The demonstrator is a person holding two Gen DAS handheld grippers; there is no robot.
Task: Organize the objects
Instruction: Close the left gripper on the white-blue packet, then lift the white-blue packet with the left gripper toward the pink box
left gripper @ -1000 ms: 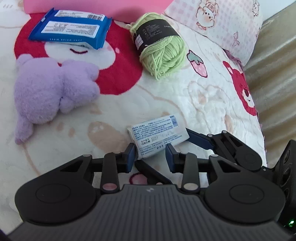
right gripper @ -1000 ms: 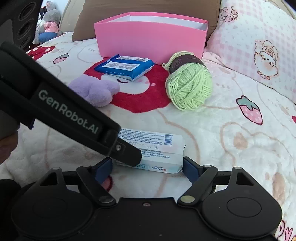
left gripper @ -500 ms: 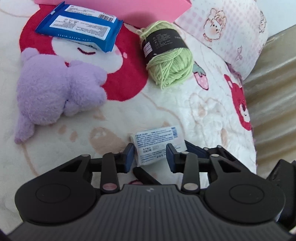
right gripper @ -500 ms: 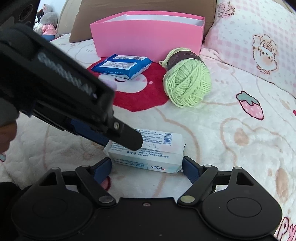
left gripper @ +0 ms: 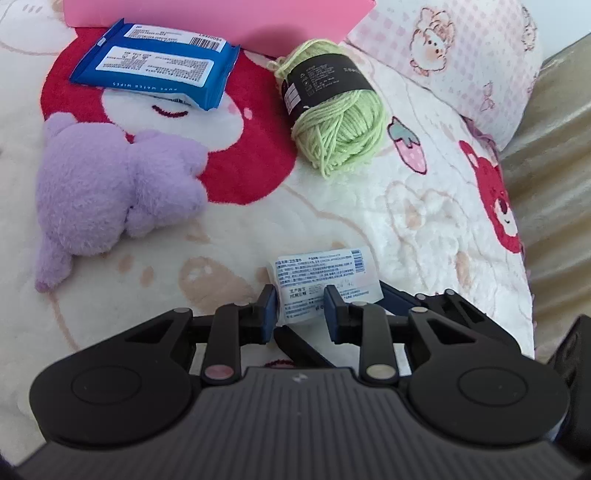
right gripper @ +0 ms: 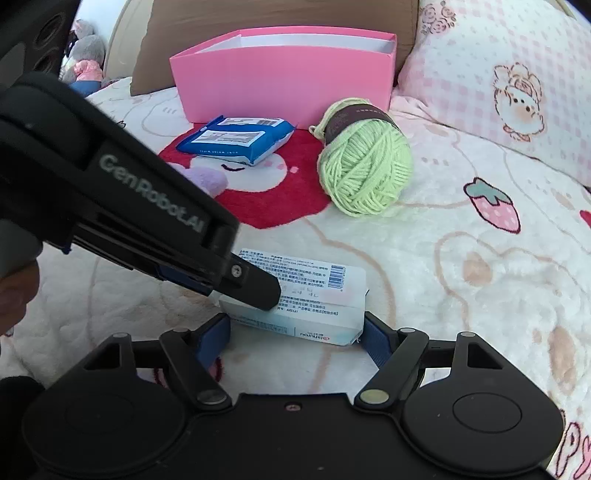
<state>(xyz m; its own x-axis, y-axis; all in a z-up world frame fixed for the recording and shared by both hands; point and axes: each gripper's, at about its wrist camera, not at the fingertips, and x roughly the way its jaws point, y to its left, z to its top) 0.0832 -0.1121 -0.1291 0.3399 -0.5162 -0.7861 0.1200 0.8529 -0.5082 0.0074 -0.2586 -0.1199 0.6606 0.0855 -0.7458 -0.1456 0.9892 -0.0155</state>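
A white printed packet (right gripper: 317,291) lies on the blanket. My left gripper (left gripper: 300,310) is shut on its near end (left gripper: 325,269). In the right wrist view one left finger (right gripper: 255,288) comes in from the left and lies over the packet's top. My right gripper (right gripper: 295,339) straddles the packet lengthwise. Its jaws are closing, and the blue pads stand right at the packet's two short ends. Further back lie a green yarn ball (right gripper: 365,170), a blue wipes pack (right gripper: 236,140) and a purple plush toy (left gripper: 110,188). Behind them stands an open pink box (right gripper: 284,85).
A checked pink pillow (right gripper: 498,81) leans at the right behind the yarn. A brown cushion (right gripper: 258,14) backs the pink box. The bed's right edge (left gripper: 532,258) drops to a tan surface. A hand (right gripper: 14,291) holds the left gripper at the far left.
The left gripper has shifted slightly while keeping hold of the packet's end. The right jaws have narrowed a little around the packet, which lies where it was.
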